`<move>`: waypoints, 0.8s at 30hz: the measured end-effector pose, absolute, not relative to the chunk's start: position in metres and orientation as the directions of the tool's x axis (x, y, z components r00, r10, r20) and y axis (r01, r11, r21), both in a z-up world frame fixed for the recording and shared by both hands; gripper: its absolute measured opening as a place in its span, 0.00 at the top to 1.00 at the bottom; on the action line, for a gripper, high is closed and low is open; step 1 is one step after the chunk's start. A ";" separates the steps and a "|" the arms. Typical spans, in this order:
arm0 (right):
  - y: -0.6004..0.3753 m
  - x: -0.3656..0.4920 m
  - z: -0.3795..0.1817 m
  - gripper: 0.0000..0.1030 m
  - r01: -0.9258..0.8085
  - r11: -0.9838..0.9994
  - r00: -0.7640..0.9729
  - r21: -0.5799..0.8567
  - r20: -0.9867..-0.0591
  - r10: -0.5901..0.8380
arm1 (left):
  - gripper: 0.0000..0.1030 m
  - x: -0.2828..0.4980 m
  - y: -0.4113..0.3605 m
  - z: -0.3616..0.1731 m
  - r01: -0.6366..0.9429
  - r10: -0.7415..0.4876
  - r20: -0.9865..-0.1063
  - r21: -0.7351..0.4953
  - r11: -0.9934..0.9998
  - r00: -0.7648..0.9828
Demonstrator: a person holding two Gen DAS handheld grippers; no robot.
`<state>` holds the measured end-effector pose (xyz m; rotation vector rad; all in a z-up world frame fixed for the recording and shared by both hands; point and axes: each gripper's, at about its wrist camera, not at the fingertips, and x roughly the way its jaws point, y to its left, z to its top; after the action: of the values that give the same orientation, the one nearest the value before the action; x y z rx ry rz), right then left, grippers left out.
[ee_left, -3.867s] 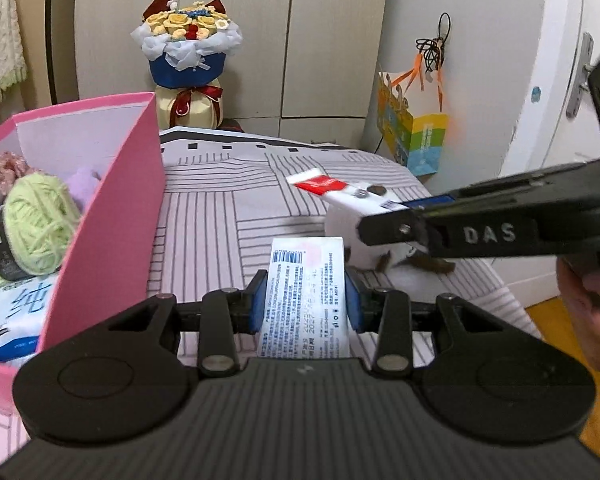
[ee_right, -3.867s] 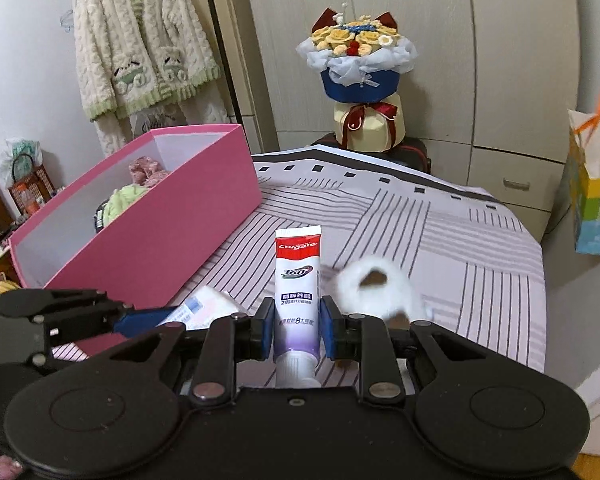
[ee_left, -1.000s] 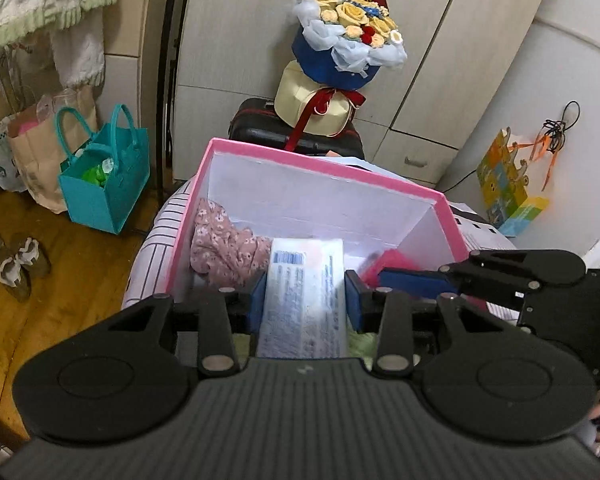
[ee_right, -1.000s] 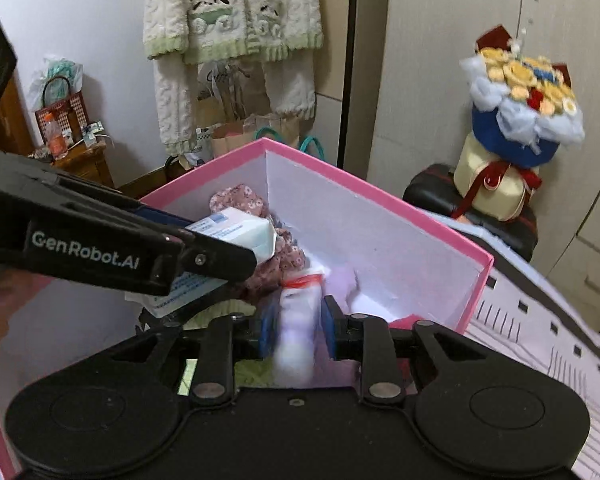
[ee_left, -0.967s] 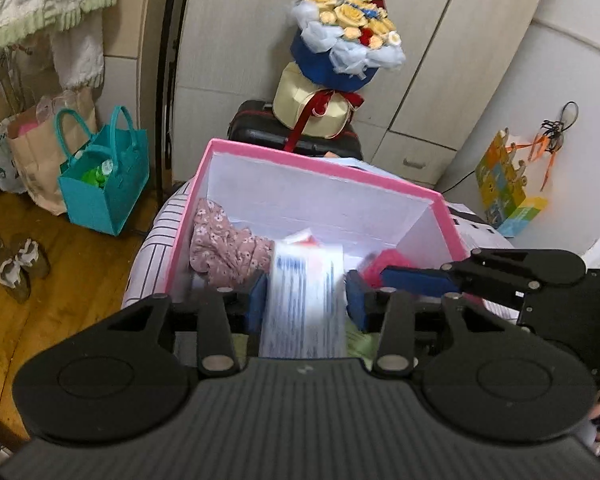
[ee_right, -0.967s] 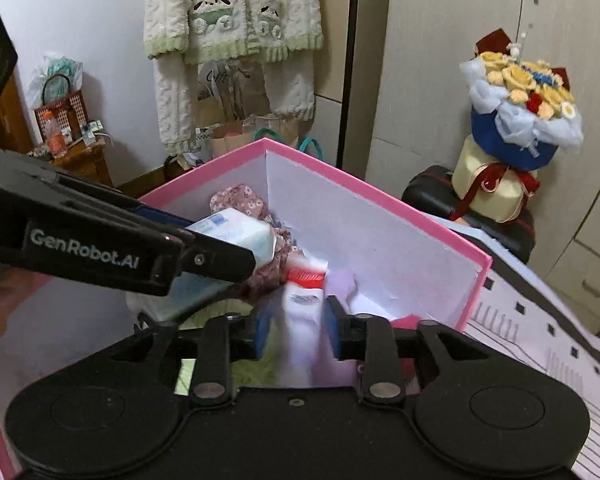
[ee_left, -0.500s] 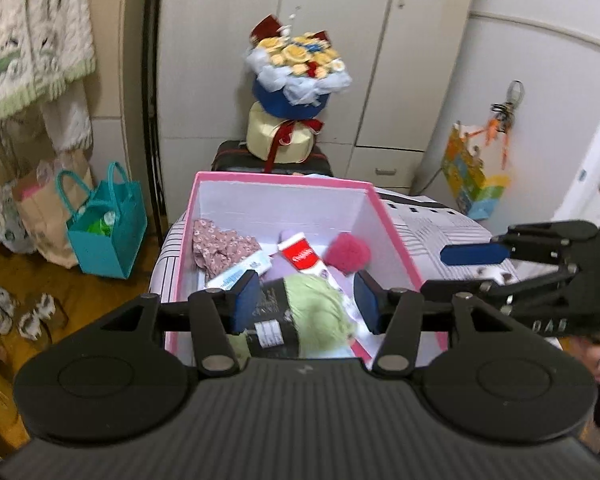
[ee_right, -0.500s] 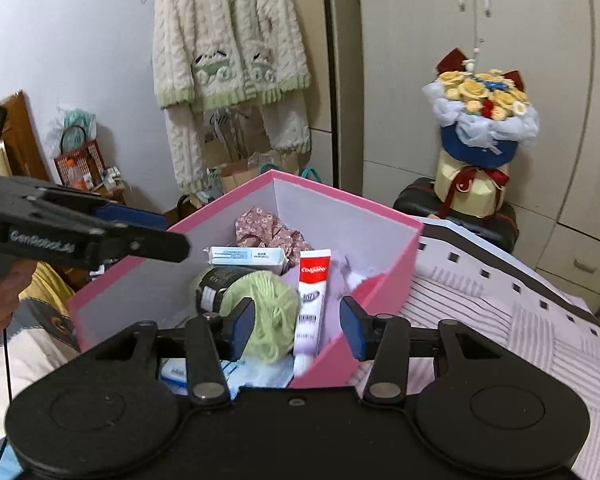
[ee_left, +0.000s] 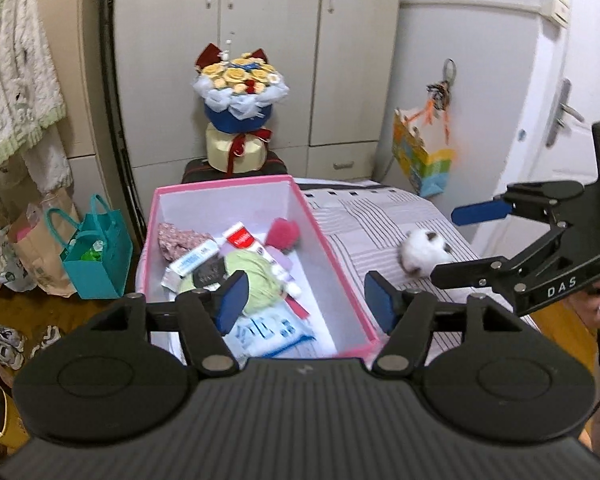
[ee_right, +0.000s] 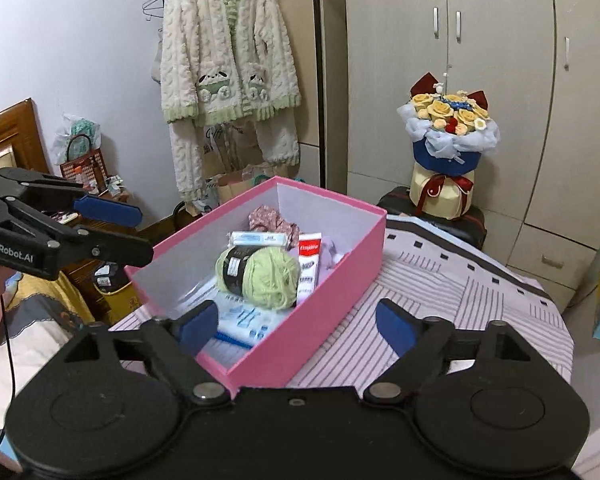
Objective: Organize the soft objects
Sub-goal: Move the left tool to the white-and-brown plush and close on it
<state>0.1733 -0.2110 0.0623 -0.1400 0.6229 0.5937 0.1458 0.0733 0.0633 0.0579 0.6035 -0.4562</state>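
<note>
Toothpaste tube (ee_right: 309, 266) lengthwise in pink box (ee_right: 332, 300)

Pink box (ee_right: 332, 292), pastel clutter on a striped sheet (ee_right: 452, 300)

Pale green yarn (ee_right: 270, 276) with a black label, red-and-white toothpaste tube (ee_right: 309, 266), floral pink cloth (ee_left: 180, 240), magenta pom-pom (ee_left: 283, 233), blue-printed white packet (ee_left: 266, 332); white-and-brown fluffy toy (ee_left: 424, 255) on grey-lined lilac bedding.

Soft even indoor light, fisheye-bent edges, slight blur

pink box (ee_right: 320, 312) open-topped, yarn ball (ee_right: 270, 276) filling its middle, striped bedcover (ee_right: 460, 300) bare beside it
</note>
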 end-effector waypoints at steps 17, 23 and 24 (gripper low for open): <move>-0.268 0.091 0.031 0.05 -0.480 0.877 0.724 0.021 -0.555 0.410 | 0.06 0.100 0.003 0.032 0.574 -0.463 -0.622 -0.026 0.819 0.632; -0.285 0.079 0.012 0.05 -0.452 0.891 0.747 0.039 -0.530 0.402 | 0.04 0.098 -0.029 0.024 0.573 -0.489 -0.556 -0.026 0.819 0.673; -0.287 0.079 0.008 0.05 -0.440 0.897 0.754 0.034 -0.528 0.390 | 0.04 0.098 -0.033 0.023 0.577 -0.496 -0.544 -0.026 0.816 0.677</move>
<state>0.0788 -0.2874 0.0077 -0.0946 0.5548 0.4539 0.0983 -0.0332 0.0231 0.1529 0.5645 -0.6052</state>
